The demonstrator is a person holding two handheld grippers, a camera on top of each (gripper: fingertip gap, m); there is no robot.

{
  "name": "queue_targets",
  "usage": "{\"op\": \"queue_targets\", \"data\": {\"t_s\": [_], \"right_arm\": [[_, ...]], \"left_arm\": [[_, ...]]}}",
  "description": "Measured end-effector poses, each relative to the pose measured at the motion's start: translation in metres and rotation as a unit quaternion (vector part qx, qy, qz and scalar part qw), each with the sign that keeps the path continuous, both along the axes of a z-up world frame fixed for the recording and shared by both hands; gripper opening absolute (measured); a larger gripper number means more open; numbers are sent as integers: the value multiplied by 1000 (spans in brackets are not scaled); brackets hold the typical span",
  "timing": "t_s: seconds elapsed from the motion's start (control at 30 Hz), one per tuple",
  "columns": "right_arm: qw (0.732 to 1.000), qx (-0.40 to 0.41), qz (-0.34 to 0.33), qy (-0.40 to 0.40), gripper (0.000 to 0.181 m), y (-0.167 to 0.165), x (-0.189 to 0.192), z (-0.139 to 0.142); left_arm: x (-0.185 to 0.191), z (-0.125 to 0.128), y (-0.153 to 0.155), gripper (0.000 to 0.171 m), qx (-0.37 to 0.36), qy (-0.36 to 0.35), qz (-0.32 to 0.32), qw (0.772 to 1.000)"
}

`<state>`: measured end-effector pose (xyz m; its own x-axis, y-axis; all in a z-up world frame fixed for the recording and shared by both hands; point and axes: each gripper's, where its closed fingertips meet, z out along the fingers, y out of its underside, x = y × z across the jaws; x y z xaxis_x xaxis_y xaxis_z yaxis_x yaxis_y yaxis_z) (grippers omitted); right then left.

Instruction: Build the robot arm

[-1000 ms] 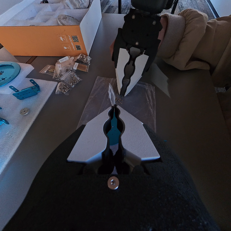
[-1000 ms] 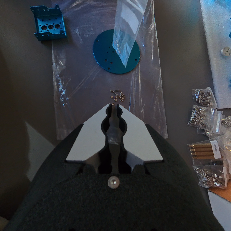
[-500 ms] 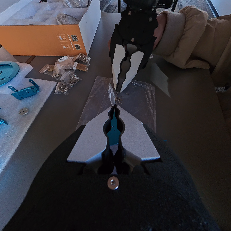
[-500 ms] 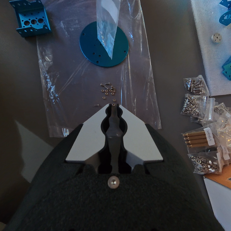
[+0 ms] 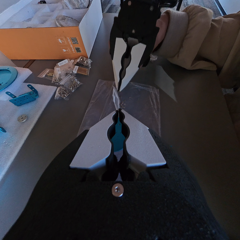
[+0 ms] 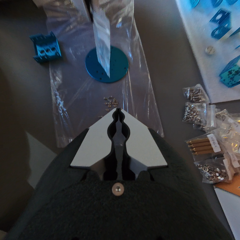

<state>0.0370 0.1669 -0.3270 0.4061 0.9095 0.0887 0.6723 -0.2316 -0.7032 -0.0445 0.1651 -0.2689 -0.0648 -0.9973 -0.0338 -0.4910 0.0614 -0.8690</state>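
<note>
My left gripper [image 5: 118,111] is shut on a small clear bag [image 5: 116,98] and holds it upright above a blue round plate [image 5: 118,140]. In the right wrist view the bag [image 6: 102,45] hangs point-down over the plate [image 6: 116,72]. Several loose tiny screws and nuts [image 6: 111,102] lie on a flat clear plastic sheet [image 6: 77,93]; they also show in the left wrist view [image 5: 122,103]. My right gripper [image 6: 118,109] hovers just short of them, jaws closed, with nothing visible between the tips. It faces the left gripper in the left wrist view [image 5: 119,89].
A blue U-bracket [image 6: 46,49] lies left of the plate. Sealed packs of screws and standoffs [image 6: 194,113] lie at the right. White foam [image 5: 15,129] carries blue parts. An orange-and-white box [image 5: 39,41] stands at the back left. A person's beige sleeve [image 5: 194,39] is behind the right gripper.
My right gripper has closed its jaws and risen a little away from the loose screws; its view is now tilted and blurred. My left gripper has held still with the bag.
</note>
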Motion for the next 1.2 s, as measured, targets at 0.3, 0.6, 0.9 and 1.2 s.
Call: {"op": "queue_targets", "data": {"t_s": [0.3,0.6,0.9,1.2], "right_arm": [[999,-24,-3,-35,11,-5,6,-12],[999,-27,4,-39,7,-5,2,-21],[999,-13,8,-48,2,-4,2,-20],[997,14,21,77,3,-7,-17,32]], "left_arm": [[2,-5,-2,0,0,9,-4,1000],[2,-6,-3,0,0,10,-6,1000],[3,-7,-4,0,-1,11,-7,1000],[8,-12,-10,0,4,17,-17,1000]]}}
